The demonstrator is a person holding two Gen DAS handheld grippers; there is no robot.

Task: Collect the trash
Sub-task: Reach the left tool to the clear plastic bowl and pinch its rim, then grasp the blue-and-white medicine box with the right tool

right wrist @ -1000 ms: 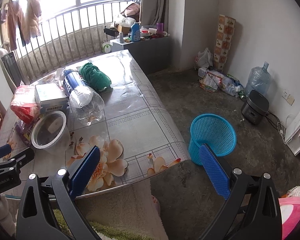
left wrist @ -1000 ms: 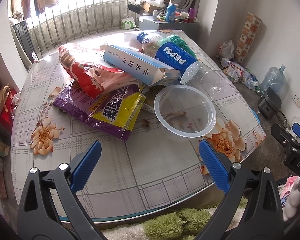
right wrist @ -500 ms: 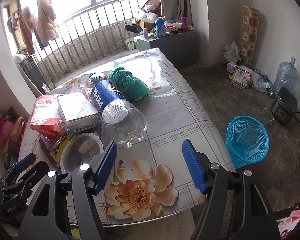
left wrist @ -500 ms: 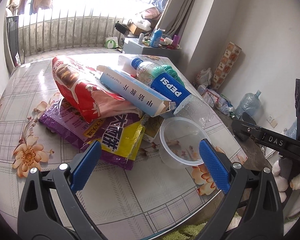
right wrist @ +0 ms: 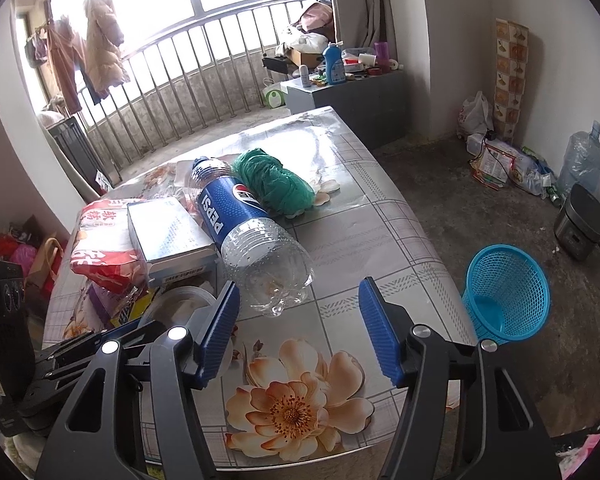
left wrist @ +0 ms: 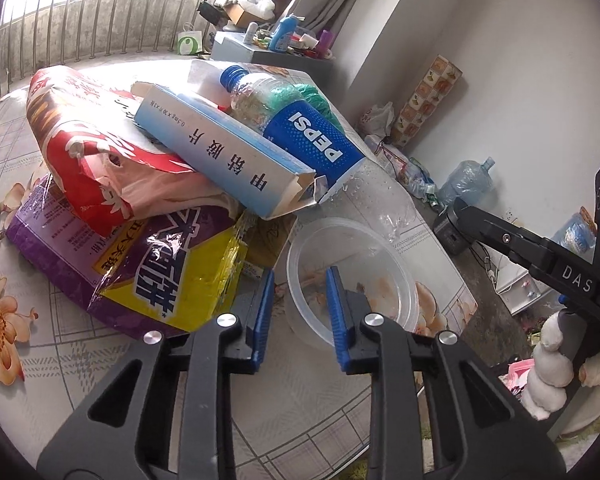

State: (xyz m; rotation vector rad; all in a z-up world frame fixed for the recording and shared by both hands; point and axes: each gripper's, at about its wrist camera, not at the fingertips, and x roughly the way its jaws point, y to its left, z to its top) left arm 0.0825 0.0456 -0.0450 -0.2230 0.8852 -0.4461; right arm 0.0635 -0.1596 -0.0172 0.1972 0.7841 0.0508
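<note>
Left gripper (left wrist: 300,300): jaws closing, narrow gap; near rim of the round clear plastic container (left wrist: 352,276) between the pads, contact uncertain.
Right gripper (right wrist: 296,328): jaws closing, nothing between them; above the floral-patterned table (right wrist: 360,240).
Clear Pepsi bottle with blue label (right wrist: 244,232): lying just ahead of right gripper.
Trash pile: blue-white carton (left wrist: 220,152), red-white bag (left wrist: 88,152), purple-yellow packet (left wrist: 140,272), green bundle (right wrist: 276,184).
Blue mesh basket (right wrist: 508,292): on floor, beside table.

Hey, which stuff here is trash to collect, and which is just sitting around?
For the job:
- Pepsi bottle
- clear plastic bowl
- cardboard box
- red bag
- purple packet
- green wad
- blue basket

Just lying about:
- water jug
- rice cooker
- hanging clothes
</note>
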